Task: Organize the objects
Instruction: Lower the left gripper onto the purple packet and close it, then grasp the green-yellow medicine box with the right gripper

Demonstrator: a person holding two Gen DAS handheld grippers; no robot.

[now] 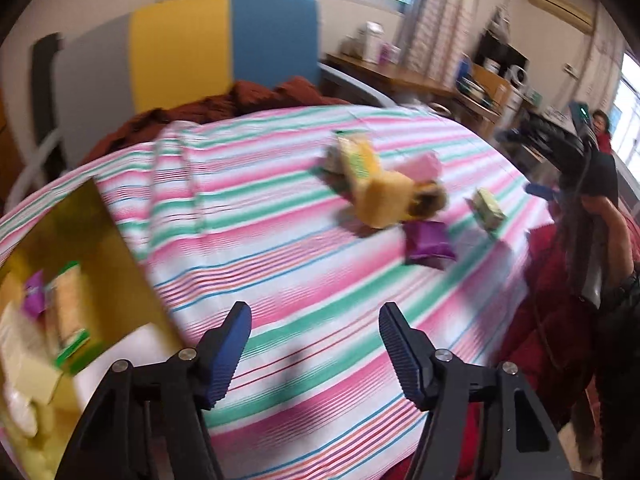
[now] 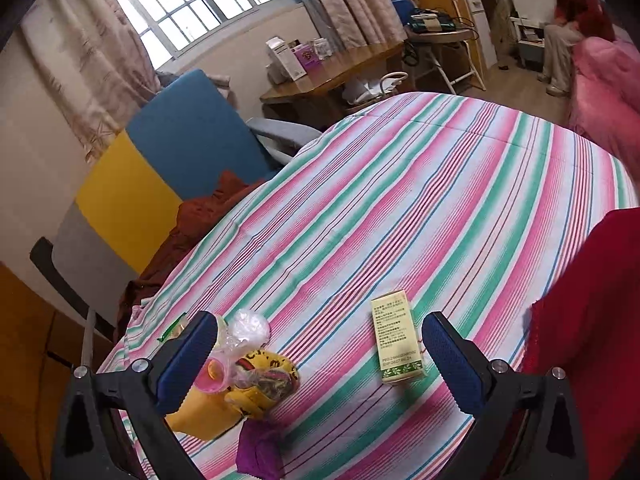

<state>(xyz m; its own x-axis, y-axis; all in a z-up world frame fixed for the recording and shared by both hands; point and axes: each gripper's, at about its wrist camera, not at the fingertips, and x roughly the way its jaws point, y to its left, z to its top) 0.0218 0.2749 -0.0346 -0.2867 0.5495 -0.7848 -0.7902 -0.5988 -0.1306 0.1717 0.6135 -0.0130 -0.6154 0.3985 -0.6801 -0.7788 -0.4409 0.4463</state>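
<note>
We work over a bed covered by a pink, green and white striped cotton sheet (image 2: pixel 420 200), with a rumpled rust-brown blanket (image 2: pixel 208 216) at its far edge. At the left of the left wrist view sits an open yellow cardboard box (image 1: pixel 100 248) that already holds blurred packets, one purple and one green and white. Near the middle of the sheet lies a loose pile: a yellow soft pouch with a dark printed pattern (image 2: pixel 256 384), a crumpled clear plastic bag (image 2: pixel 250 326) and a pink round plastic cup (image 2: pixel 218 374) resting on it. A purple foil packet (image 1: pixel 428 242) lies just beside the pile. A small pale green printed carton (image 2: pixel 396 340) lies flat, apart from the pile, between the right gripper's fingers but untouched. Our right gripper (image 2: pixel 316 360) hovers with its jaws spread wide and empty. Our left gripper (image 1: pixel 315 354) is also spread apart, holding nothing, above bare sheet just beside the box.
</note>
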